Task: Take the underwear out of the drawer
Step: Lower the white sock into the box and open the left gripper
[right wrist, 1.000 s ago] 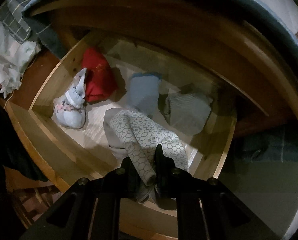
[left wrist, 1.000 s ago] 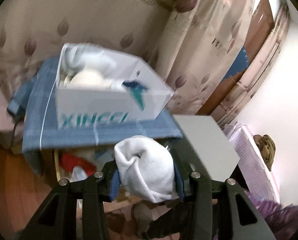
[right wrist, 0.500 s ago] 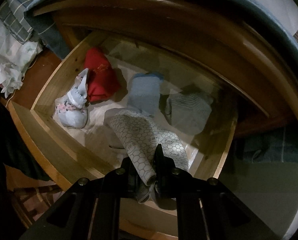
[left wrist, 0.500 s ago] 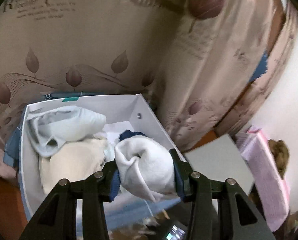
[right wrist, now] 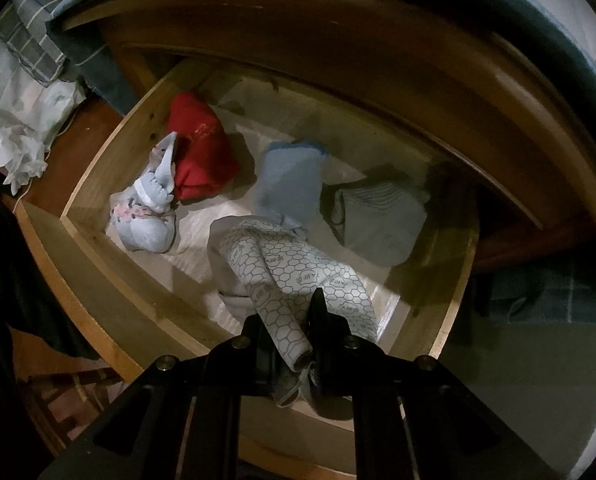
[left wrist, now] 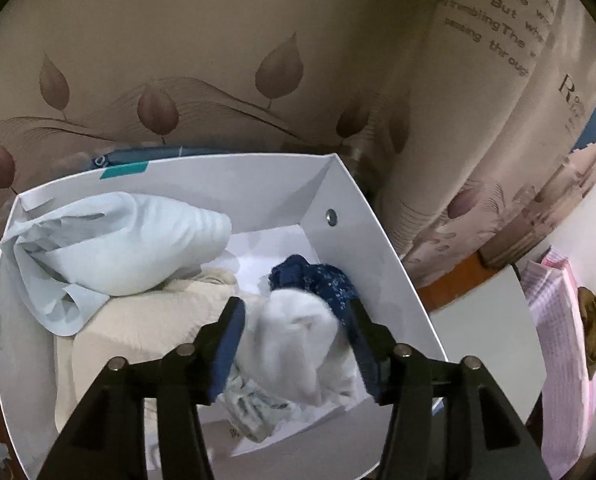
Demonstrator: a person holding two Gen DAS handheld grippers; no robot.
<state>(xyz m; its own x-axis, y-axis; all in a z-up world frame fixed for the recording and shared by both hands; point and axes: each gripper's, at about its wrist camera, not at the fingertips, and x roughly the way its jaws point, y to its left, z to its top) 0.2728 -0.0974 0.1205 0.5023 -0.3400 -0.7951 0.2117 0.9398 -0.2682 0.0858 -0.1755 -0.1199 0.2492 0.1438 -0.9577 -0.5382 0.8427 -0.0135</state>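
In the left wrist view my left gripper [left wrist: 294,336] hangs over an open white box [left wrist: 369,240], and its jaws are opening. A rolled white underwear [left wrist: 298,348] sits between them, blurred, with a gap to the left pad. In the box lie a pale blue bundle [left wrist: 130,248], a cream garment [left wrist: 146,320] and a dark blue floral piece [left wrist: 317,280]. In the right wrist view my right gripper [right wrist: 290,320] is shut on a hexagon-patterned underwear [right wrist: 298,272] that reaches down into the open wooden drawer [right wrist: 98,160].
The drawer also holds a red piece [right wrist: 202,152], a light blue folded piece [right wrist: 290,180], a grey striped piece [right wrist: 377,224] and a pale floral bundle [right wrist: 150,216]. A leaf-print curtain [left wrist: 218,60] hangs behind the box. A pink checked bag [left wrist: 557,340] is at the right.
The left gripper has travelled from in front of the box to above its inside, and its jaws have spread away from the white underwear. The right gripper has kept still with its hold unchanged.
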